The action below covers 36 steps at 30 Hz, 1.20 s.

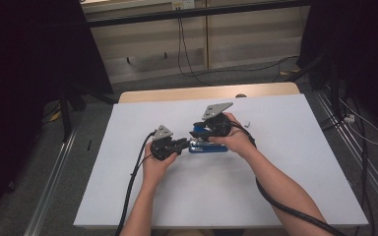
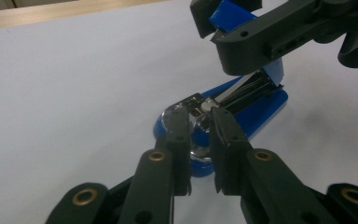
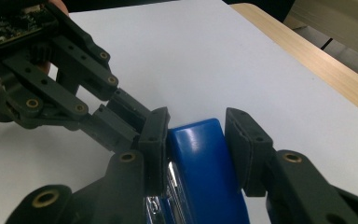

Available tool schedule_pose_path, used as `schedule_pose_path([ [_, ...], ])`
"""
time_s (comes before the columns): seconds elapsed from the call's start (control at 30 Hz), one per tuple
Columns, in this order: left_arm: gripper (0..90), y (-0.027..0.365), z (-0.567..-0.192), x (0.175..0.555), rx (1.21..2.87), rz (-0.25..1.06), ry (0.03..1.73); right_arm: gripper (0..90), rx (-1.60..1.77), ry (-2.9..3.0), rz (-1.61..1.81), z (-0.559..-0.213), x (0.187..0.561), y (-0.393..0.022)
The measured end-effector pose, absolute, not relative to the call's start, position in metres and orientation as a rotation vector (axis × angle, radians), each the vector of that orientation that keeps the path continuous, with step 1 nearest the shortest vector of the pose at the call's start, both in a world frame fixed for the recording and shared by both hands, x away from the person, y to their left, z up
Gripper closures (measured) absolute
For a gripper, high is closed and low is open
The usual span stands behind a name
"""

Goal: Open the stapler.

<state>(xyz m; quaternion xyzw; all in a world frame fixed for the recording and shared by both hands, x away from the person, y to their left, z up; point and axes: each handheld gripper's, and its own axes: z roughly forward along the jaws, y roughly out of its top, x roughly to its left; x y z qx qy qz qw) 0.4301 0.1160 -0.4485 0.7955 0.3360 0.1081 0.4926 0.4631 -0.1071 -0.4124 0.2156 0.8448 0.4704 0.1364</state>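
- The blue stapler [image 1: 207, 146] lies near the middle of the white table [image 1: 275, 187], hinged open: its base rests flat and its blue top cover [image 3: 204, 168] is lifted away from the metal staple channel [image 2: 242, 93].
- The right gripper [image 1: 203, 132] is clamped on the cover, one pad on each flank in its own view. To do this step well it should hold the cover at this raised angle and not twist, so that the hinge takes no sideways load.
- The left gripper [image 1: 183, 144] comes in from about 9 o'clock of the stapler. Its jaws stand narrow around the shiny front end of the channel [image 2: 193, 109], at the stapler's nose; whether the pads actually press on the metal I cannot tell, as the tips hide the contact.
- My reading is that the work in hand is on the magazine: opening it or seating staples. The left tips should grip the metal squarely, then move along the channel's length, not across it.
- The risk is the base sliding on the smooth table; a light downward press from the left tool would steady it.
- A small white object [image 1: 246, 123] lies at about 2 o'clock of the stapler, apart from both tools.
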Motion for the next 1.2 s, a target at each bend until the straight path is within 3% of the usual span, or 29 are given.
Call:
schedule_pose_path([
  [0.27, 84.1, 0.113, -0.449, 0.431, 1.922, 0.268, 0.809, 61.6, 0.627, 2.441, 1.368, -0.41, 0.462, -0.109],
  [1.2, 87.0, 0.095, -0.459, 0.448, 1.861, 0.262, 0.773, 57.1, 0.725, 2.427, 1.406, -0.417, 0.462, -0.109],
])
